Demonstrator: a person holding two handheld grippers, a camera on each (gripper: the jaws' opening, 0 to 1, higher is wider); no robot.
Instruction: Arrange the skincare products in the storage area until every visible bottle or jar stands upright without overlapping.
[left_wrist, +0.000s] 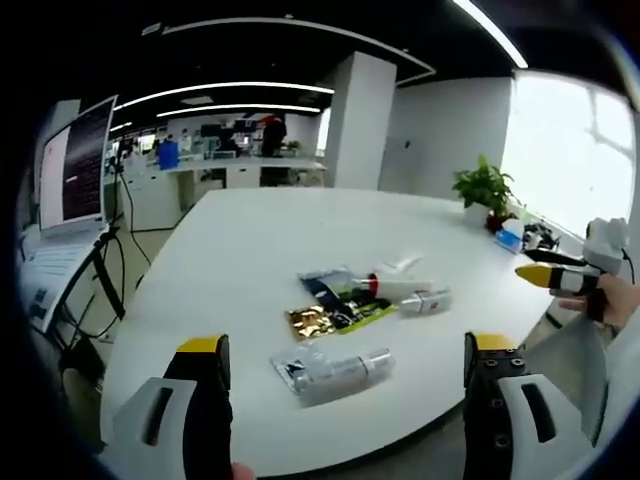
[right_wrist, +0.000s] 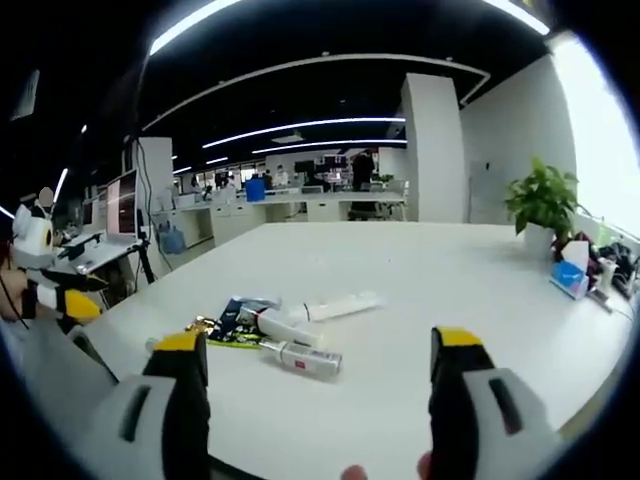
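Several skincare items are lying flat in a loose cluster on a large white table (left_wrist: 250, 250), none of them standing upright. In the left gripper view, a clear bottle in transparent wrapping (left_wrist: 332, 372) is lying on its side nearest the camera, apart from the rest of the group. Behind it, a gold foil sachet (left_wrist: 312, 320) is sitting just beside a dark green packet (left_wrist: 352, 312), and a white tube with a red band (left_wrist: 395, 290) is resting across them, with a small silver-capped bottle (left_wrist: 428, 301) touching its end. A blue and white sachet (left_wrist: 325, 280) is lying at the back of the cluster, and a slim white tube (left_wrist: 398, 265) is lying just beyond it. The left gripper (left_wrist: 345, 365) is hovering over the table's near edge with its yellow-tipped jaws spread wide, holding nothing. The right gripper (left_wrist: 545, 276) is entering the left gripper view from the right, held in a person's hand (left_wrist: 615, 300), its tips pointing toward the products. In the right gripper view, the right gripper (right_wrist: 318, 355) is also showing its jaws wide apart and empty, with the cluster lying ahead and to the left. A potted plant (left_wrist: 485, 190) is standing at the table's far side, near a blue tissue box (right_wrist: 570, 278). A monitor on a stand (left_wrist: 75, 165) is standing beside the table.
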